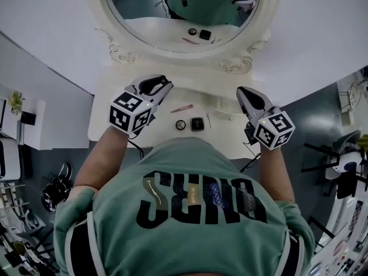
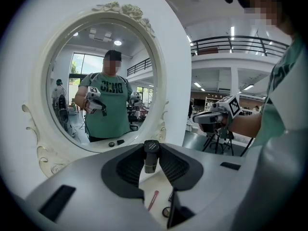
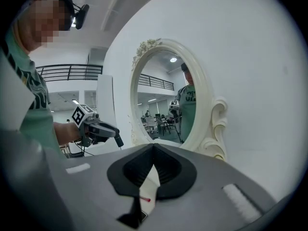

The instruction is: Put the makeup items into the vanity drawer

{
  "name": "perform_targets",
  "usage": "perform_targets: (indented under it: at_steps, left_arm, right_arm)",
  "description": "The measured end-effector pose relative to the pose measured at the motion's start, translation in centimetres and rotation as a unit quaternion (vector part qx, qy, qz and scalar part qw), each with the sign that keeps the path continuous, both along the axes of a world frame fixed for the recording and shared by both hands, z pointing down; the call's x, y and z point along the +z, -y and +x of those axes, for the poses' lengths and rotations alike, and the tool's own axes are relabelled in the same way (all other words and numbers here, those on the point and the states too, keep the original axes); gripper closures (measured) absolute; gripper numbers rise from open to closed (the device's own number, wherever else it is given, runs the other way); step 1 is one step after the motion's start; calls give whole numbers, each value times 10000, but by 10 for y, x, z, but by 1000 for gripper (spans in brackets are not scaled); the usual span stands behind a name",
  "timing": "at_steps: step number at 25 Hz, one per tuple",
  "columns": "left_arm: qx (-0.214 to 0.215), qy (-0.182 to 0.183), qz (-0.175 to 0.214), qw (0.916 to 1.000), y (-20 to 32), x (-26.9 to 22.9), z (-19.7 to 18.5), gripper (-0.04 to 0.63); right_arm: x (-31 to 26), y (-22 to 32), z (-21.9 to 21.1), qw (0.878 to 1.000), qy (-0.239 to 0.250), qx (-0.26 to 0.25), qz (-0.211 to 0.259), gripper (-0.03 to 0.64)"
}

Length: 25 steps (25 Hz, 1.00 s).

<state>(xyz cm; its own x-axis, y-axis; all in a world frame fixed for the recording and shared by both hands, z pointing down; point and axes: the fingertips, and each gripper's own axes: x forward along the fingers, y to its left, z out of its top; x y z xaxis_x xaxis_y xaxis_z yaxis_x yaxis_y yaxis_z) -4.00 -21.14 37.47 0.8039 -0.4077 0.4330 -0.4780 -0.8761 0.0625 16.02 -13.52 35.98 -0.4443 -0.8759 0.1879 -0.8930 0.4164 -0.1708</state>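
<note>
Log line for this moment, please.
left gripper: shut on black tube | right gripper: shut, empty | vanity top: pink pencil, round compact, square compact

Green T-shirt (image 1: 190,234), black block lettering (image 1: 172,197), black-and-white sleeve trim (image 1: 87,240), grey left gripper (image 1: 167,85) and right gripper (image 1: 241,91) with black pads (image 2: 127,167), white cubes (image 1: 129,112) bearing black square markers, black cables (image 1: 137,148)

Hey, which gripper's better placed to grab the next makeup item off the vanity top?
Right. The right gripper has its jaws together with nothing between them, and the thin stick lies nearest it. The left gripper is clamped on a dark tube.
</note>
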Motion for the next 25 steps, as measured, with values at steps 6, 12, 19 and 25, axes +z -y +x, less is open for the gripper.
perform_targets:
  at_steps: [6,12,19,25]
  left_arm:
    - [641,138,-183,9977,-14,27,66,495]
    - [1299,297,-393,9903,-36,77,156,495]
    - [1944,568,-608,9774,-68,155,249,495]
    - [2216,1008,-676,9676,-82,214,295,495]
  right_arm:
    - [19,-22,56,9977,18,671,-91,607]
    - [55,-55,113,9925,20,1190,-293,607]
    - [105,-97,159,9849,127,1594,-663,607]
    - [132,-115,183,9802,214,1787,-828,607]
